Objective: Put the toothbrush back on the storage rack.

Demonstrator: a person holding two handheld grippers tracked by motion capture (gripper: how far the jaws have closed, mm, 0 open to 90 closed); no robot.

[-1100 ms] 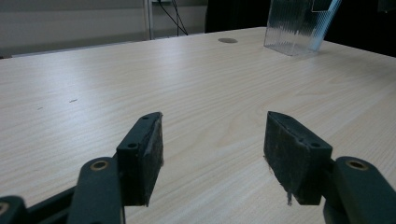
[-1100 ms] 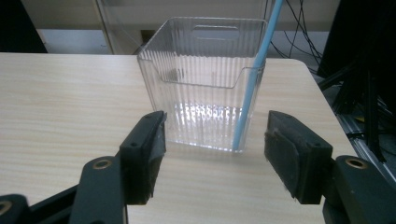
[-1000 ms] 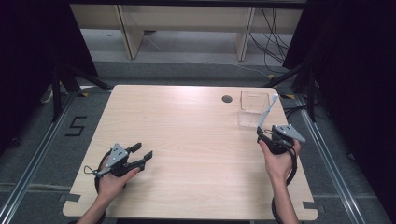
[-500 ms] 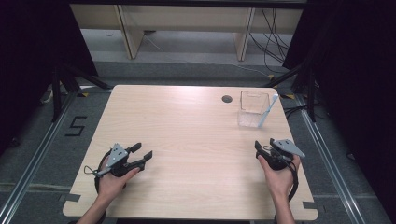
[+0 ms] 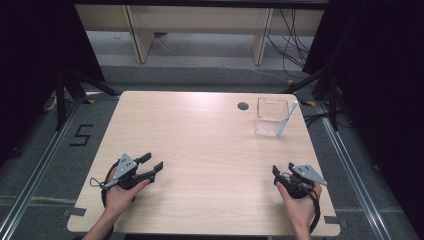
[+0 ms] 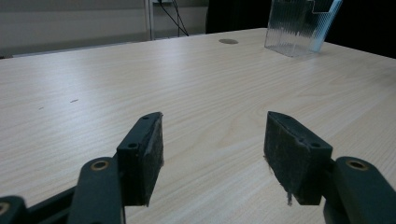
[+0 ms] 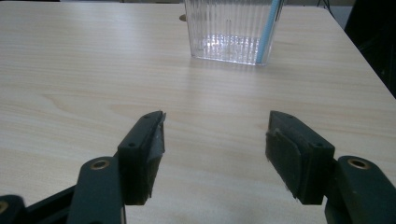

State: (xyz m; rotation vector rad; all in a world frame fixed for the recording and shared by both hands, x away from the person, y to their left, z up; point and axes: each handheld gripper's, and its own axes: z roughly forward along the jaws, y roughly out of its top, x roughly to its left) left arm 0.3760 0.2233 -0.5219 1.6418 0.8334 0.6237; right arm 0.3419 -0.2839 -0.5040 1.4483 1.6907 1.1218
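A clear ribbed plastic cup stands at the far right of the wooden table, with a light blue straw leaning out of its right side. The cup and the straw lie straight ahead in the right gripper view. My right gripper rests near the front right edge, open and empty, well short of the cup. At the front left, my left gripper is open with nothing between its pads. The cup is far off to the right in the left gripper view.
A small dark round hole sits in the tabletop just left of the cup. Beyond the table's far edge stand wooden furniture legs and loose cables. A "5" mark is on the floor at the left.
My right gripper has let go of the straw and drawn back from the cup toward the front right edge. The straw now leans in the cup. The left gripper has stayed put.
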